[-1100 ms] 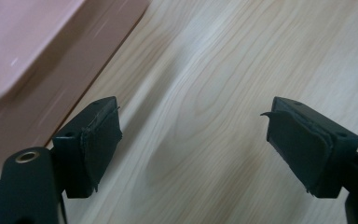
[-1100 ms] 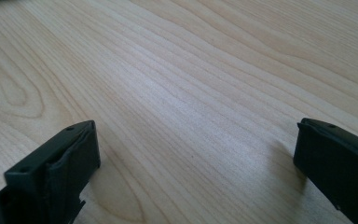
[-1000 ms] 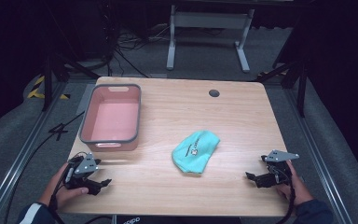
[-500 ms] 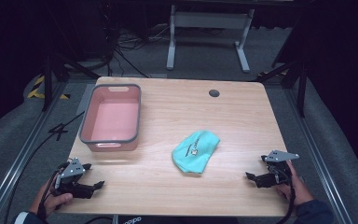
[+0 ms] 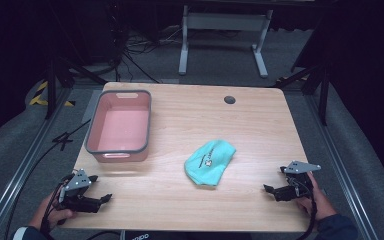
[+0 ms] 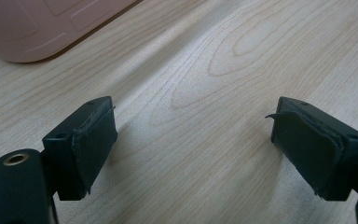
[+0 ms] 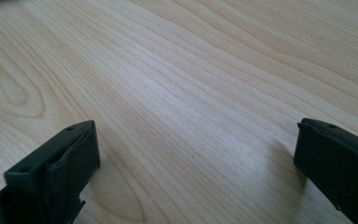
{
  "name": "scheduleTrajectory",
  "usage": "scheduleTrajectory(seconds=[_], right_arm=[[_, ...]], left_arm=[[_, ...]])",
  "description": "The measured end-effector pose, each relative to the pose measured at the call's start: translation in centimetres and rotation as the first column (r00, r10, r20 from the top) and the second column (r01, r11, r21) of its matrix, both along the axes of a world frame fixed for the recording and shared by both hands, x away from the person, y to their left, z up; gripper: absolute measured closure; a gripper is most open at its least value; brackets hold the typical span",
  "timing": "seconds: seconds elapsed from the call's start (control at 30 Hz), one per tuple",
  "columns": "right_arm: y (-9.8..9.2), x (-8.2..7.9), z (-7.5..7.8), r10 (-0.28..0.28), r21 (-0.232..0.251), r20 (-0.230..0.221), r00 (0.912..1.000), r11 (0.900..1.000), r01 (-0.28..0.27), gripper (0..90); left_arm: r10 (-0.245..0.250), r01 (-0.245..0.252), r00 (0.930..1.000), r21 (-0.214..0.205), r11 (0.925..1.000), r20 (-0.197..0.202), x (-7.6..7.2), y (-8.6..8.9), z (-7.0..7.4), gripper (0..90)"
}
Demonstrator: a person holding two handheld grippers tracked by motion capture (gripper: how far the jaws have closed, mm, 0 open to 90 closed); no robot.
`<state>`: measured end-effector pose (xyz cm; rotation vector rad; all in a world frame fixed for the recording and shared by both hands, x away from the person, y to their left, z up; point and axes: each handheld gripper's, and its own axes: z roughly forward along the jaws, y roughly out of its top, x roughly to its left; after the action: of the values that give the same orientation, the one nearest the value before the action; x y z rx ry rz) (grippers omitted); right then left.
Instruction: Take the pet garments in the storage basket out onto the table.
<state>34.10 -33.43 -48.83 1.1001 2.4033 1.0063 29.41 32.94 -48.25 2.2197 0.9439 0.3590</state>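
On the near left corner of the wooden table (image 5: 180, 120) we hold the left gripper (image 5: 100, 192), its jaws spread wide and released, nothing between them. From the left gripper view (image 6: 193, 135) we look past the worn black pads (image 6: 95, 140) at bare wood grain, with the rounded corner of the pink tub (image 6: 37, 28) showing at the upper left. Over at the near right corner we hold the right gripper (image 5: 272, 182) low above the tabletop, likewise released and empty; the right gripper view (image 7: 196, 154) shows its jaws far apart over plain wood.

Between the two, slightly right of the table's middle and toward the near edge, lies a crumpled teal cloth bag (image 5: 210, 161) with a small white printed mark on it. The pink tub (image 5: 121, 127), grey-rimmed and rectangular, stands along the left edge, well apart from the cloth. Near the far edge we see a small dark round grommet (image 5: 229, 99) set in the tabletop.
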Motion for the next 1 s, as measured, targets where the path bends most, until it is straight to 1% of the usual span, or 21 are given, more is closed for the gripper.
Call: scheduleTrajectory(seconds=[0.27, 1.0], right_arm=[[0.0, 0.0, -0.01, 0.0, 0.0, 0.001, 1.0, 1.0, 0.0, 0.5], [0.0, 0.01, 0.0, 0.001, 0.0, 0.001, 1.0, 1.0, -0.001, 0.5]], left_arm=[[0.005, -0.005, 1.0, 0.007, 1.0, 0.001, 0.01, 0.01, 0.03, 12.7], [0.011, -0.011, 0.9999, 0.006, 0.9999, -0.001, 0.06, -0.18, -0.02, 11.3]])
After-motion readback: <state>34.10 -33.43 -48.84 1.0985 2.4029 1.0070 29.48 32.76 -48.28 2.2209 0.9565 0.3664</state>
